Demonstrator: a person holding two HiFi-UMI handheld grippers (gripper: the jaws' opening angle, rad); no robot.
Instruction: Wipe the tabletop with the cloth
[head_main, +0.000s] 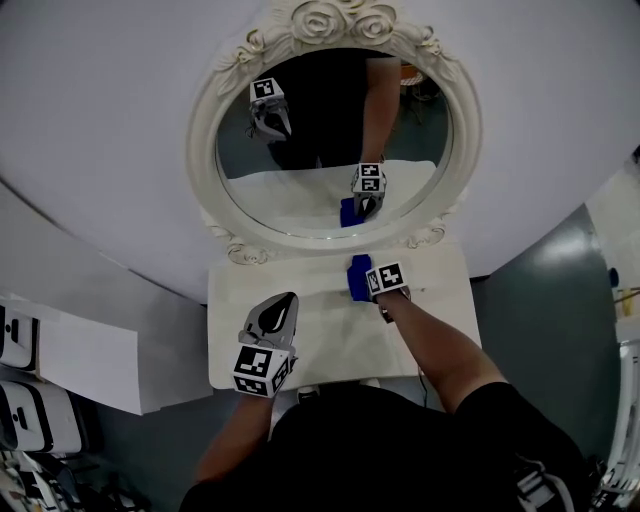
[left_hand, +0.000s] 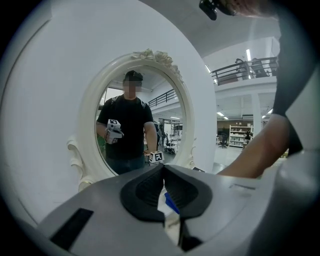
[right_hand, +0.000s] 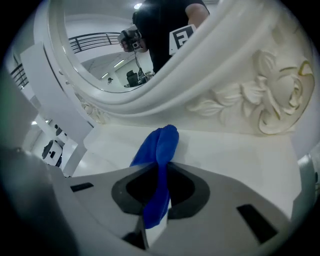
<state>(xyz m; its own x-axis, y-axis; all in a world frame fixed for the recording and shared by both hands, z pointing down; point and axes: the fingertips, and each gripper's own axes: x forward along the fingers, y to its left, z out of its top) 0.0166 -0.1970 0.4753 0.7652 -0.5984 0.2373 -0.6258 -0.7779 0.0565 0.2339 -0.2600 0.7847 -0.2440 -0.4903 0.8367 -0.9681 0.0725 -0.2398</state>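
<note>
A blue cloth (head_main: 358, 274) lies bunched on the white tabletop (head_main: 440, 330), close to the mirror's base. My right gripper (head_main: 372, 285) is shut on it; in the right gripper view the cloth (right_hand: 159, 165) runs up between the closed jaws and sticks out ahead of them. My left gripper (head_main: 275, 320) hovers over the left half of the tabletop, jaws shut with nothing in them. In the left gripper view a sliver of the blue cloth (left_hand: 171, 203) shows below the closed jaws of the left gripper (left_hand: 163, 172).
An oval mirror in an ornate white frame (head_main: 228, 245) stands at the back edge of the table and reflects both grippers and the person. Its carved flower base (right_hand: 272, 100) is right ahead of the right gripper. White cabinets (head_main: 20, 340) stand at the left.
</note>
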